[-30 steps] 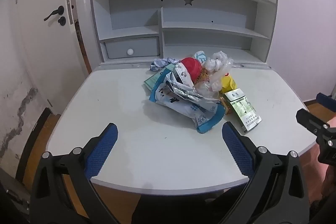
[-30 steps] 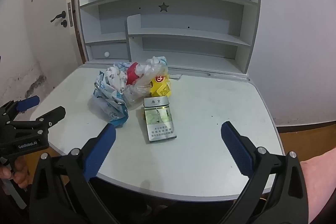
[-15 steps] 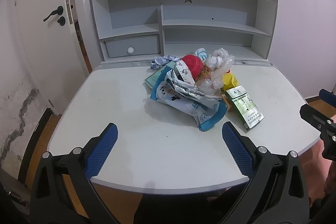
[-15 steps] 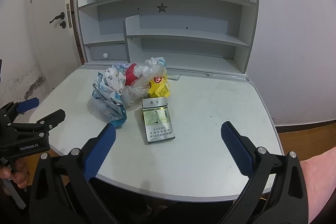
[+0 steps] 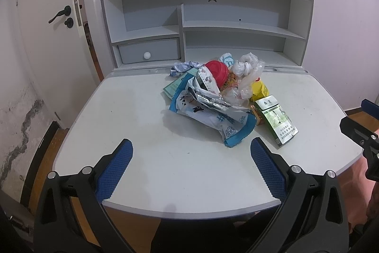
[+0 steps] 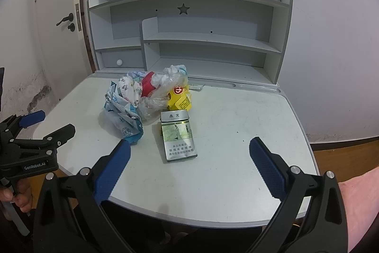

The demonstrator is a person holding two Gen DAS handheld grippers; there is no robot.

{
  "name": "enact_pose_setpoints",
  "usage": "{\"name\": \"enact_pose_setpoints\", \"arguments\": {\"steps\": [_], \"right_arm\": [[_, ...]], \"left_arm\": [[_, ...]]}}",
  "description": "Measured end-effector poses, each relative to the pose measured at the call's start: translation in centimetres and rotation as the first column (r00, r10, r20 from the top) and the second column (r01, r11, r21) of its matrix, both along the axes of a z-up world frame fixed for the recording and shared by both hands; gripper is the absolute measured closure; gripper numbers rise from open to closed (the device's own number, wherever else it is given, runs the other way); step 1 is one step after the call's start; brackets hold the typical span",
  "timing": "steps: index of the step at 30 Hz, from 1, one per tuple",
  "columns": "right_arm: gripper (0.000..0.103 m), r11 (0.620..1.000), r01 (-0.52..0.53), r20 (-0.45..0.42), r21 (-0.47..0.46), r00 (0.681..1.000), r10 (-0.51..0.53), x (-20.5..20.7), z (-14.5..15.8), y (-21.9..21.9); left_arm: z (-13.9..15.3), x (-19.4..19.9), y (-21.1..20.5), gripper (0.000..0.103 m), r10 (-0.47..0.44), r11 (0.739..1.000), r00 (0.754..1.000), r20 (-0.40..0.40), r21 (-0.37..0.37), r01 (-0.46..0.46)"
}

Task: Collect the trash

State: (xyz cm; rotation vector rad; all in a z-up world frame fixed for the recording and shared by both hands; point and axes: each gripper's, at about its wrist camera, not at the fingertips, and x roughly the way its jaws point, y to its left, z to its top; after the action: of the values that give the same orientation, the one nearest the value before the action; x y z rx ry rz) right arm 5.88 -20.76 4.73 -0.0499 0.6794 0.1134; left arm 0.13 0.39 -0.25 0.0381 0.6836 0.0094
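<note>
We hold both hand-held grippers released above the desk's [image 6: 236, 170] near edge. The pack [image 6: 178, 136] lies dead ahead of the right hand-held gripper [image 6: 188, 154], lengthwise along our reach, nearer it than the left hand-held gripper [image 5: 190, 157].

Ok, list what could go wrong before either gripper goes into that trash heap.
1. The trash pile is loose and stacked; pulling the blue-and-white wrapper could spill the red lid and clear plastic bag.
2. The cigarette pack lies flat on the desk, so the open right gripper may slide it instead of gripping.
3. No bin is visible in either view.
</note>
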Motion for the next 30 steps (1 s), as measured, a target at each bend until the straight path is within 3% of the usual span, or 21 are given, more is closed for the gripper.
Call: {"name": "enact_pose_setpoints", "arguments": {"steps": [30], "right_arm": [[0.006,1.0,-0.002,-0.005,-0.006,1.0,0.002,-0.04,0.13,0.11]], "left_arm": [[-0.43,-0.02,-0.16,0.006,-0.001,1.0,1.0,-0.008,0.005,0.001]]}}
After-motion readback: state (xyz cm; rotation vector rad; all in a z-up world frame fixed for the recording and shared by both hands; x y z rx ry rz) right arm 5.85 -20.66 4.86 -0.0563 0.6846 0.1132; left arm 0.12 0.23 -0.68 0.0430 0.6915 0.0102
